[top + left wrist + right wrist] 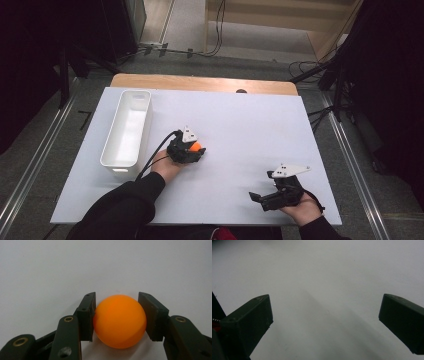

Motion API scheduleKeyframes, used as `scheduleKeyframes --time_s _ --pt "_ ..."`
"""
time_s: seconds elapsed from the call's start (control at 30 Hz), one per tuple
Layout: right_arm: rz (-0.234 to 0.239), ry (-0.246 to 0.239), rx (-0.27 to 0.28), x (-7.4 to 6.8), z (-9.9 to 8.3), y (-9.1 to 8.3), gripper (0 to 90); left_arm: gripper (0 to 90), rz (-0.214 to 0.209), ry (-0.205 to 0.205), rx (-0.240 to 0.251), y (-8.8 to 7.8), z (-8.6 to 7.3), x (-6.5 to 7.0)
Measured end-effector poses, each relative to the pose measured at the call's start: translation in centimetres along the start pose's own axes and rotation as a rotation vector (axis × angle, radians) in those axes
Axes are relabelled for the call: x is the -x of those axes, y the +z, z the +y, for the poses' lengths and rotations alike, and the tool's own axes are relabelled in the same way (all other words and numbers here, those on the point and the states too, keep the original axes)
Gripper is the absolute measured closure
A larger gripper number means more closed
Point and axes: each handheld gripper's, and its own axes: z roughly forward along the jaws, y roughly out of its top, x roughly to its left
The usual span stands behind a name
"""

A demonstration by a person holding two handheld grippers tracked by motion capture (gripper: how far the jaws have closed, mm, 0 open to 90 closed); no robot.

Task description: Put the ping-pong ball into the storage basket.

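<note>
An orange ball (pixel 119 321) rests on the white table surface, and both pads of my left gripper (pixel 117 315) press against its sides. From above, the ball (pixel 195 147) peeks out as an orange spot at the tip of the left gripper (pixel 192 149), near the middle of the table. My right gripper (pixel 257 198) lies near the front right edge, held in a hand, pointing left. In the right gripper view its jaws stand wide apart over bare white surface, the right gripper (pixel 324 320) holding nothing.
A long white bin (pixel 126 159) stands along the left side of the white board (pixel 240 120), just left of my left forearm. A wooden table edge (pixel 200 82) shows at the back. Cables and dark stands lie on the floor beyond.
</note>
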Motion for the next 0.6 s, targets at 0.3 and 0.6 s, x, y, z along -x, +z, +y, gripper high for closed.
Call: scheduleKeyframes --time_s 0.3,0.6 --pt "0.000 -0.001 0.000 0.02 -0.01 -0.02 0.0 50.7 -0.003 -0.002 -0.004 -0.05 0.05 -0.02" --pt "0.000 -0.005 0.005 0.09 -0.03 -0.05 0.0 50.7 -0.037 -0.023 -0.020 -0.33 0.22 -0.14"
